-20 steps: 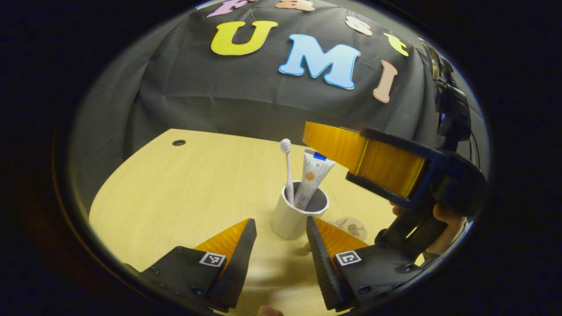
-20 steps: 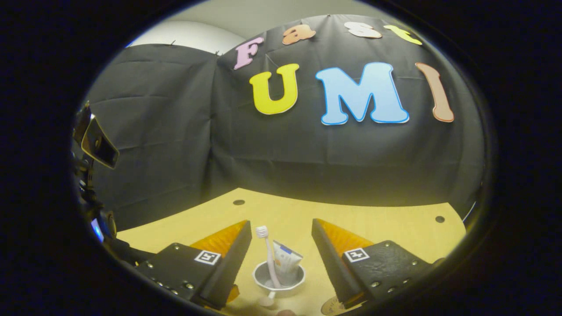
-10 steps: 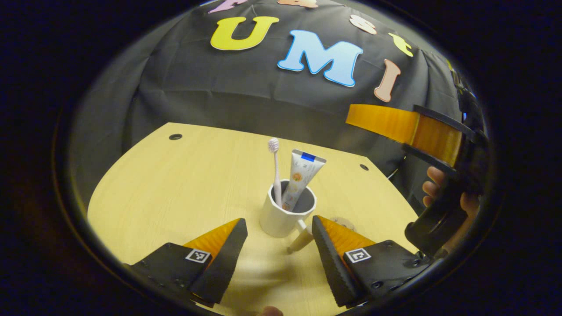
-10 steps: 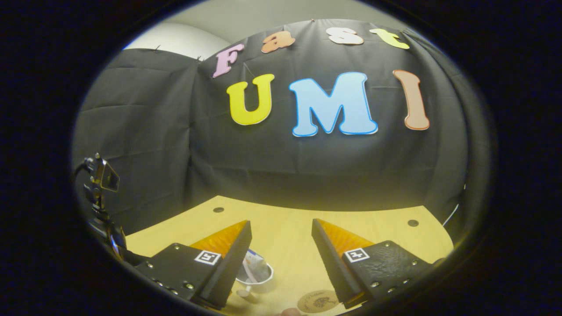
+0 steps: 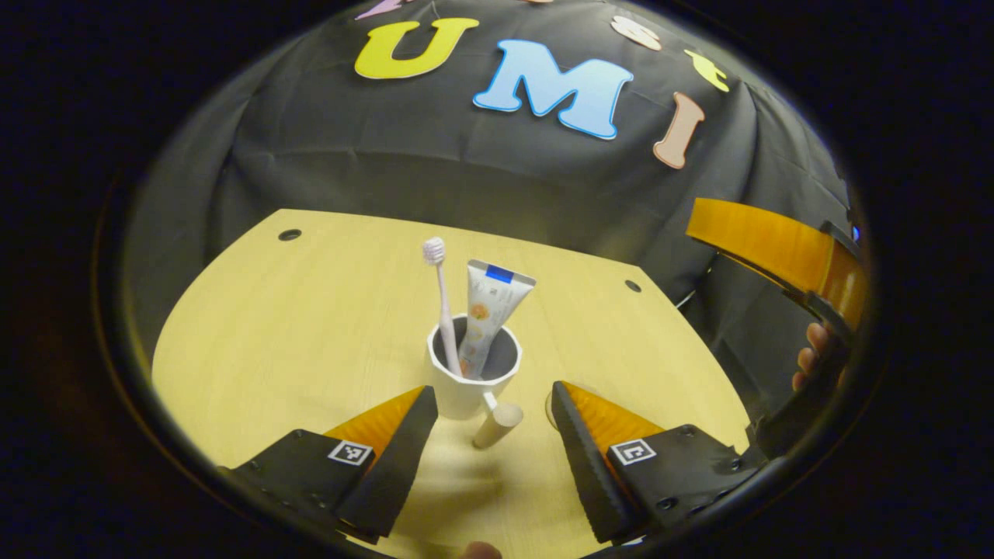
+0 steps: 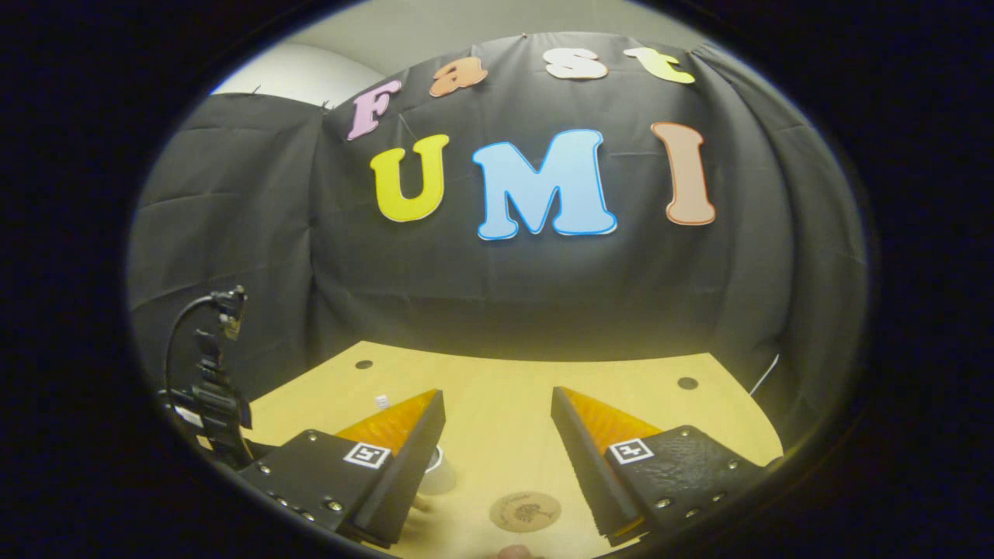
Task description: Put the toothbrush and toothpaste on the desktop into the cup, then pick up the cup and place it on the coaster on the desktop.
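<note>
You will find no legible text on the toothpaste (image 5: 489, 310), its print being too small to make out; the coaster (image 6: 525, 512) bears a dark drawing, no words you can read; the square tags on the fingers (image 5: 637, 451) are coded patterns only.

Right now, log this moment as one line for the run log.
cup: upright on desk, off coaster | toothbrush, toothpaste: in cup | left gripper: open, astride handle | right gripper: open, empty
</note>
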Motion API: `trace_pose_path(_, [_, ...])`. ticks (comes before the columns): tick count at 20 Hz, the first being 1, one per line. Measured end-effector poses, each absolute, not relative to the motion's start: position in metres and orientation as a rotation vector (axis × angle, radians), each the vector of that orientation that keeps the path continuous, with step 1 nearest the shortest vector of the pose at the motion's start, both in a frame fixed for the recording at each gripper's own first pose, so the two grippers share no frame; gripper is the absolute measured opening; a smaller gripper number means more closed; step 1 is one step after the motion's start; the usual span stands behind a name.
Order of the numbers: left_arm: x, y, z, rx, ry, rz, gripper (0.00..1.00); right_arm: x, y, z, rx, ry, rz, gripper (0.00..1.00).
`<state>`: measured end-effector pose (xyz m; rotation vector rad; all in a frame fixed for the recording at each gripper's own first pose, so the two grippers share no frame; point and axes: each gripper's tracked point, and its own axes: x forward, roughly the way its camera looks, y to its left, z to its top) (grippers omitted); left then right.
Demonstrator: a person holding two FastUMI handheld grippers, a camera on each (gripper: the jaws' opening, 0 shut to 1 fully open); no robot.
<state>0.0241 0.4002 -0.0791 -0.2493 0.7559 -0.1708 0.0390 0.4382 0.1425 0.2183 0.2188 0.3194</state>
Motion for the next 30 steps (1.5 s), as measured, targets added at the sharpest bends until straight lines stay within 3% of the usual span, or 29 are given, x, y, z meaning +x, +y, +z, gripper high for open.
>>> trace_pose_path(1, [0.026, 0.399, -0.084, -0.244, 0.778, -0.16, 1.0, 0.035, 0.432, 0.143, 0.224, 0.223, 0.313, 0.85])
trace_pose_path(4, [0.029, 0.397, -0.098, -0.233, 0.856, -0.129, 1.0, 0.027, 0.411, 0.139, 0.241, 0.241, 0.283, 0.87])
trace_pose_path(5, [0.03, 0.395, -0.105, -0.232, 0.887, -0.115, 0.96, 0.024, 0.404, 0.136, 0.249, 0.249, 0.27, 0.87])
trace_pose_path(6, [0.031, 0.395, -0.11, -0.236, 0.915, -0.105, 1.0, 0.023, 0.399, 0.133, 0.254, 0.259, 0.259, 0.85])
trace_pose_path(7, [0.032, 0.394, -0.115, -0.237, 0.945, -0.091, 0.91, 0.021, 0.392, 0.128, 0.257, 0.275, 0.247, 0.85])
trace_pose_path(8, [0.033, 0.395, -0.121, -0.234, 0.978, -0.074, 0.96, 0.019, 0.386, 0.121, 0.259, 0.295, 0.236, 0.87])
trace_pose_path(13, [0.039, 0.402, -0.146, -0.223, 1.09, -0.017, 0.89, 0.009, 0.353, 0.102, 0.282, 0.354, 0.177, 0.87])
trace_pose_path(16, [0.042, 0.403, -0.151, -0.231, 1.123, 0.004, 0.93, 0.006, 0.336, 0.092, 0.286, 0.381, 0.145, 0.87])
trace_pose_path(19, [0.045, 0.404, -0.157, -0.219, 1.137, 0.026, 0.74, 0.004, 0.325, 0.083, 0.304, 0.409, 0.127, 0.87])
trace_pose_path(20, [0.046, 0.404, -0.158, -0.215, 1.141, 0.033, 0.8, 0.003, 0.322, 0.079, 0.312, 0.418, 0.122, 0.87])
trace_pose_path(21, [0.046, 0.404, -0.16, -0.211, 1.147, 0.037, 0.76, 0.002, 0.32, 0.078, 0.318, 0.423, 0.12, 0.87])
trace_pose_path(22, [0.046, 0.404, -0.161, -0.207, 1.15, 0.044, 0.8, 0.001, 0.318, 0.078, 0.321, 0.425, 0.117, 0.87])
trace_pose_path(23, [0.047, 0.404, -0.162, -0.203, 1.154, 0.046, 0.75, 0.0, 0.316, 0.077, 0.319, 0.425, 0.114, 0.87])
trace_pose_path(28, [0.043, 0.403, -0.164, -0.186, 1.169, 0.055, 0.71, -0.004, 0.309, 0.076, 0.314, 0.428, 0.11, 0.87])
trace_pose_path(30, [0.042, 0.404, -0.162, -0.184, 1.171, 0.06, 0.63, -0.005, 0.307, 0.074, 0.319, 0.435, 0.108, 0.87])
